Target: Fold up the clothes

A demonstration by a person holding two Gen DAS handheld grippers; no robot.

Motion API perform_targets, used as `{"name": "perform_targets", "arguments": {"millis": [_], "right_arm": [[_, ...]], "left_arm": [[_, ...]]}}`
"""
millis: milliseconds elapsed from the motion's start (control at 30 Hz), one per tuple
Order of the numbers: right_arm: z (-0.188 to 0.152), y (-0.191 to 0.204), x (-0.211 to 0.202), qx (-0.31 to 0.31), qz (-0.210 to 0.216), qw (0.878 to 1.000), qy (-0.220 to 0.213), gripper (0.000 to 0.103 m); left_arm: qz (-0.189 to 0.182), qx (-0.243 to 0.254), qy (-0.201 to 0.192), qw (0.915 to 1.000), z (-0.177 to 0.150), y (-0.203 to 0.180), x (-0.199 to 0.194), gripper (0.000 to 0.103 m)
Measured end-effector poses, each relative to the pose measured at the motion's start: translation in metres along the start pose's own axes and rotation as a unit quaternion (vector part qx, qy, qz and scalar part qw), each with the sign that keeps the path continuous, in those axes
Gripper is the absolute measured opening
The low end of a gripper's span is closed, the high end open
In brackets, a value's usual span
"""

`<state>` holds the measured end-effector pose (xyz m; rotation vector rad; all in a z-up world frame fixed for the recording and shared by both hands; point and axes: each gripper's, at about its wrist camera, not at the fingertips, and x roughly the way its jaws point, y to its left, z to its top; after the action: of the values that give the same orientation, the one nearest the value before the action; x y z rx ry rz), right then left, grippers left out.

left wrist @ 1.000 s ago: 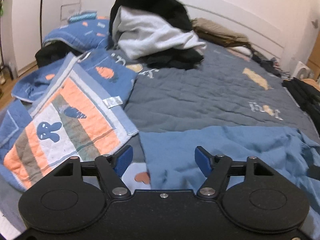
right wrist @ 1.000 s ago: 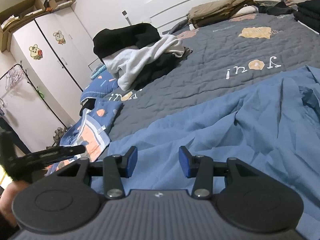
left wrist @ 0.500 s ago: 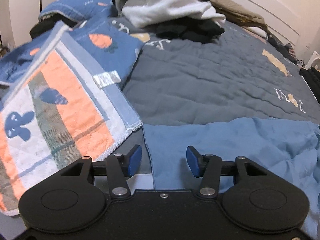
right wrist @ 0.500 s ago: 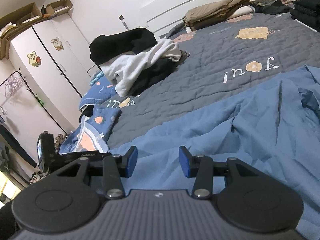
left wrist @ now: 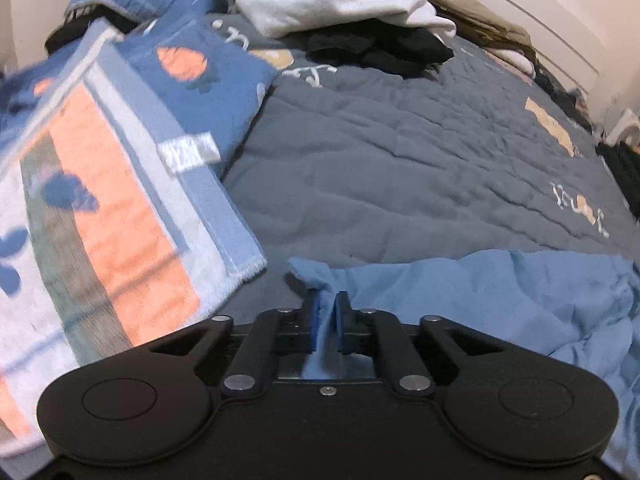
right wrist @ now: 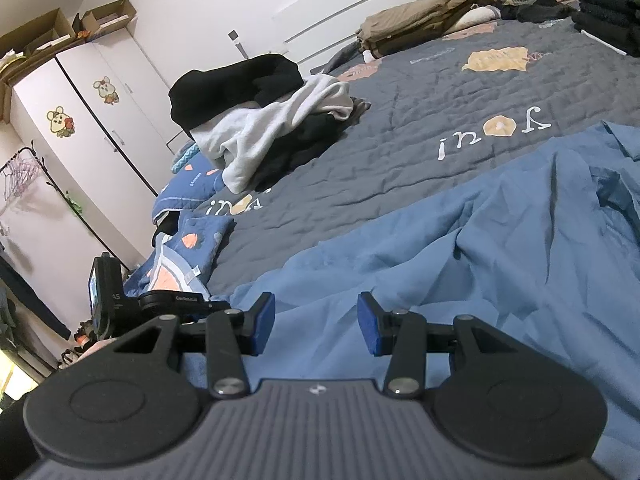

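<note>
A light blue shirt (left wrist: 500, 292) lies spread and wrinkled on the grey quilted bed (left wrist: 400, 160). My left gripper (left wrist: 327, 312) is shut on the shirt's near left corner, with cloth pinched between its blue pads. In the right wrist view the same shirt (right wrist: 460, 248) covers the near part of the bed. My right gripper (right wrist: 316, 320) is open just above the shirt's fabric, holding nothing. The left gripper's body (right wrist: 160, 304) shows at the left of that view.
An orange, white and blue patterned blanket (left wrist: 100, 200) lies left of the shirt. A pile of white and black clothes (right wrist: 264, 120) sits further up the bed. Folded brown clothes (right wrist: 420, 20) lie by the headboard. White wardrobes (right wrist: 80, 120) stand at left.
My left gripper moved down onto the shirt's left corner and closed on it, bunching the cloth. My right gripper stayed open over the shirt and barely moved.
</note>
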<state>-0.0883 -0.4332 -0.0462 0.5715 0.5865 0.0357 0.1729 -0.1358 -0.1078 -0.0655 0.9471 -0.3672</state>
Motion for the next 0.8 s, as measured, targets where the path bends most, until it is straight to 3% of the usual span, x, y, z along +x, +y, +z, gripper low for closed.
{"name": "perform_targets", "arguments": {"millis": [167, 400, 800], "right_arm": [[0.000, 0.000, 0.000, 0.001, 0.001, 1.000, -0.002, 0.044], [0.001, -0.001, 0.000, 0.008, 0.003, 1.000, -0.003, 0.044], [0.004, -0.011, 0.000, 0.028, -0.005, 1.000, -0.012, 0.044]], "left_arm": [[0.010, 0.041, -0.059, 0.9974, 0.021, -0.007, -0.029, 0.004], [0.015, 0.076, -0.120, 0.9897, 0.082, -0.028, -0.055, 0.004], [0.048, 0.129, -0.175, 0.9749, 0.180, -0.085, -0.030, 0.003]]}}
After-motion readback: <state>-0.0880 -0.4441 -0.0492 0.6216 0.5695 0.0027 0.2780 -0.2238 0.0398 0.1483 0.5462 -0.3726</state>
